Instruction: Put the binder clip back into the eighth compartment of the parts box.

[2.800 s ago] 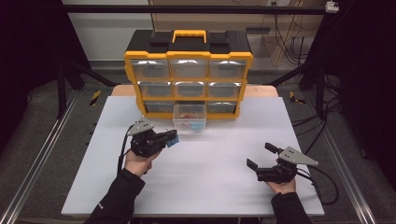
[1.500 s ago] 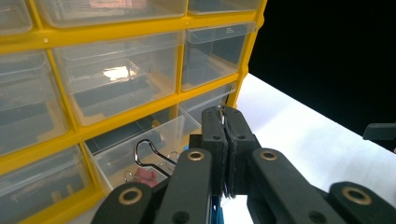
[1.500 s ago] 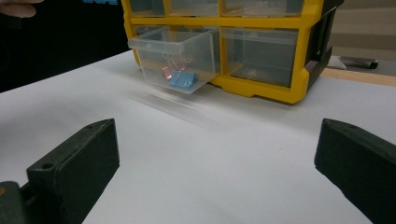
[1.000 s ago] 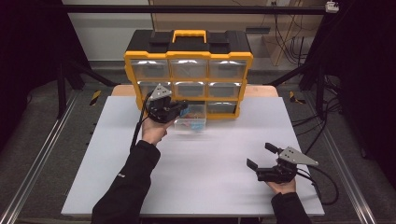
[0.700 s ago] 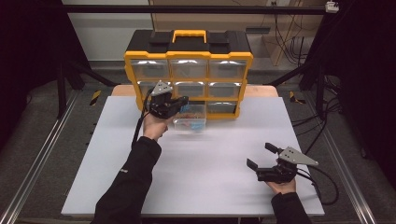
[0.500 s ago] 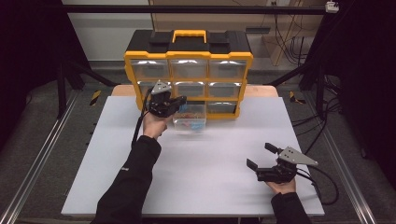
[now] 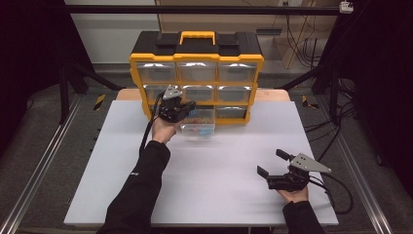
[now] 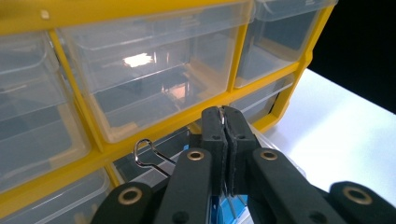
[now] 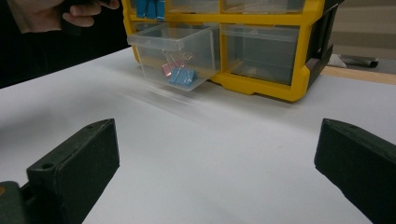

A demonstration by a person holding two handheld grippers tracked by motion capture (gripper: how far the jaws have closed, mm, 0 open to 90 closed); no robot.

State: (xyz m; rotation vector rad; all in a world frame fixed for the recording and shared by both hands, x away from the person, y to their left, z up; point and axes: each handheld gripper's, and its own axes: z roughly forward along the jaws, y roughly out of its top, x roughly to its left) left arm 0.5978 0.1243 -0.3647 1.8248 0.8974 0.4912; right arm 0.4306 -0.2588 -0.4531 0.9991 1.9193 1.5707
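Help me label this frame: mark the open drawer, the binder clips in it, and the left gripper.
open drawer (image 9: 154, 43), right gripper view, front rim.
binder clips (image 9: 180, 74), right gripper view, blue clip's body.
left gripper (image 8: 225, 122), left gripper view, between shut fingertips.

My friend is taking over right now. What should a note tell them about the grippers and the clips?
Left gripper: shut on a binder clip; its wire loop sticks out beside the jaws. It hangs above the open drawer in the organizer.
Right gripper: open, empty, resting on the table.
Done: pink and blue clips lie in the drawer.
Left: probably drop this clip in, then shut the drawer.
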